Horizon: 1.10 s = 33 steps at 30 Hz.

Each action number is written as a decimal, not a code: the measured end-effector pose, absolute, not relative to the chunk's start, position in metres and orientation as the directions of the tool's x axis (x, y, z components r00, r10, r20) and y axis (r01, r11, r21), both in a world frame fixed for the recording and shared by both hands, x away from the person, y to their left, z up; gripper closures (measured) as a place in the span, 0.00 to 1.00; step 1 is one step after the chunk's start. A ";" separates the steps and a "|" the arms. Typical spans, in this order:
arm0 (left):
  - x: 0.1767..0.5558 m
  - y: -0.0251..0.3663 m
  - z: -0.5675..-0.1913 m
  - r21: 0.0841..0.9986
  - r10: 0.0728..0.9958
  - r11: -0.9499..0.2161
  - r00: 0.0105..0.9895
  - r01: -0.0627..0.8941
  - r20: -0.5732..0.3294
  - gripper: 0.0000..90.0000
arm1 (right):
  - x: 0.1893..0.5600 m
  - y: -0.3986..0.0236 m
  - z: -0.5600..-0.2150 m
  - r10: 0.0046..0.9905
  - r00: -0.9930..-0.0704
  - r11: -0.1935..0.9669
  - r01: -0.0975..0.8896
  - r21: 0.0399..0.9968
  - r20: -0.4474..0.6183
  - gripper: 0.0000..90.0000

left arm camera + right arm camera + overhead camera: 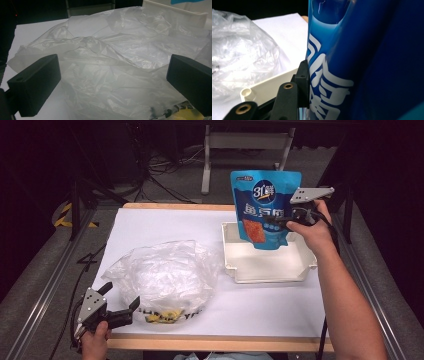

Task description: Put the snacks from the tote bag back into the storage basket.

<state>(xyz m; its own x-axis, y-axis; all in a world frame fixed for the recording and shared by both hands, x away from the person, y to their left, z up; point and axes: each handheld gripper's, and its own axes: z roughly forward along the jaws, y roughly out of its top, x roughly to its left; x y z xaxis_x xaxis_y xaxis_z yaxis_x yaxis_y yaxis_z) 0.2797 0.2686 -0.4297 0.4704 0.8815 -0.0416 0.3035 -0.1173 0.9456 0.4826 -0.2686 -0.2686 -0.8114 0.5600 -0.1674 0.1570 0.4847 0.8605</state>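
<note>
A blue snack pouch [263,207] with white lettering hangs upright above the white tray [267,272], and my right gripper [281,221] is shut on its right edge. Up close in the right gripper view, the pouch [367,60] presses against one black jaw. A crumpled clear plastic bag [165,277] with yellow and black print lies on the white table cover at the left. My left gripper [123,299] is open at the bag's near left corner. In the left gripper view, the bag [112,65] spreads between and beyond the two wide-apart jaws.
The white tray's corner [259,91] lies just below the held pouch. The table's wooden front edge [215,343] runs close behind my left hand. Dark floor, cables and a metal stand [207,167] lie past the far edge.
</note>
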 end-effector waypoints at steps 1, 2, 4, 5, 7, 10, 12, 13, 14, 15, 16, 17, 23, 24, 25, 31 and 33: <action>0.280 0.269 -0.430 0.945 0.881 -0.119 0.471 0.305 -0.041 0.00 | 0.483 -0.268 -0.273 0.560 -0.812 0.488 0.164 0.857 -0.164 0.67; 0.280 0.269 -0.430 0.944 0.881 -0.121 0.472 0.308 -0.041 0.00 | 0.483 -0.268 -0.278 0.560 -0.813 0.490 0.170 0.855 -0.159 0.67; 0.280 0.269 -0.430 0.944 0.881 -0.120 0.472 0.308 -0.042 0.00 | 0.484 -0.268 -0.282 0.558 -0.815 0.494 0.174 0.852 -0.157 0.67; 0.280 0.269 -0.430 0.944 0.881 -0.120 0.471 0.307 -0.041 0.00 | 0.484 -0.267 -0.288 0.560 -0.815 0.497 0.183 0.848 -0.152 0.67; 0.280 0.269 -0.430 0.944 0.881 -0.125 0.472 0.307 -0.037 0.00 | 0.485 -0.267 -0.298 0.562 -0.816 0.498 0.200 0.844 -0.138 0.67; 0.280 0.269 -0.429 0.941 0.882 -0.128 0.471 0.312 -0.036 0.00 | 0.485 -0.267 -0.306 0.563 -0.817 0.498 0.209 0.842 -0.130 0.67; 0.280 0.269 -0.429 0.941 0.882 -0.128 0.470 0.313 -0.037 0.00 | 0.485 -0.267 -0.308 0.563 -0.816 0.499 0.212 0.840 -0.128 0.67; 0.280 0.269 -0.429 0.941 0.882 -0.128 0.470 0.313 -0.036 0.00 | 0.485 -0.267 -0.310 0.562 -0.817 0.500 0.212 0.840 -0.129 0.67; 0.280 0.269 -0.429 0.940 0.881 -0.131 0.472 0.314 -0.035 0.00 | 0.485 -0.267 -0.311 0.561 -0.818 0.500 0.214 0.839 -0.126 0.67; 0.280 0.269 -0.429 0.940 0.881 -0.131 0.472 0.314 -0.034 0.00 | 0.484 -0.267 -0.312 0.560 -0.819 0.500 0.214 0.839 -0.125 0.67; 0.280 0.269 -0.429 0.941 0.881 -0.131 0.472 0.313 -0.035 0.00 | 0.484 -0.267 -0.314 0.559 -0.820 0.501 0.214 0.839 -0.125 0.67; 0.280 0.269 -0.430 0.941 0.882 -0.128 0.470 0.313 -0.036 0.00 | 0.484 -0.267 -0.315 0.558 -0.820 0.503 0.213 0.838 -0.126 0.67; 0.280 0.269 -0.430 0.940 0.881 -0.131 0.472 0.314 -0.035 0.00 | 0.483 -0.265 -0.320 0.553 -0.824 0.517 0.219 0.827 -0.128 0.67; 0.280 0.269 -0.430 0.941 0.882 -0.129 0.470 0.314 -0.036 0.00 | 0.483 -0.265 -0.321 0.551 -0.825 0.518 0.218 0.827 -0.128 0.67; 0.280 0.269 -0.430 0.941 0.882 -0.129 0.471 0.313 -0.035 0.00 | 0.483 -0.265 -0.321 0.551 -0.825 0.515 0.221 0.828 -0.123 0.66; 0.280 0.269 -0.430 0.943 0.881 -0.127 0.472 0.307 -0.035 0.00 | 0.483 -0.265 -0.324 0.550 -0.827 0.510 0.225 0.830 -0.114 0.66; 0.280 0.269 -0.430 0.943 0.881 -0.127 0.472 0.308 -0.036 0.00 | 0.483 -0.266 -0.325 0.551 -0.827 0.506 0.225 0.833 -0.112 0.66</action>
<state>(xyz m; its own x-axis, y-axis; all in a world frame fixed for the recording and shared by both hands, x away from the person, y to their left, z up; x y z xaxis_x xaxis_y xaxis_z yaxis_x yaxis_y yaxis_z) 0.2797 0.2688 -0.4298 0.4722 0.8808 -0.0356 0.3079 -0.1269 0.9429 0.4833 -0.2659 -0.3251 -0.8268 0.5513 -0.1118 0.2245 0.5057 0.8330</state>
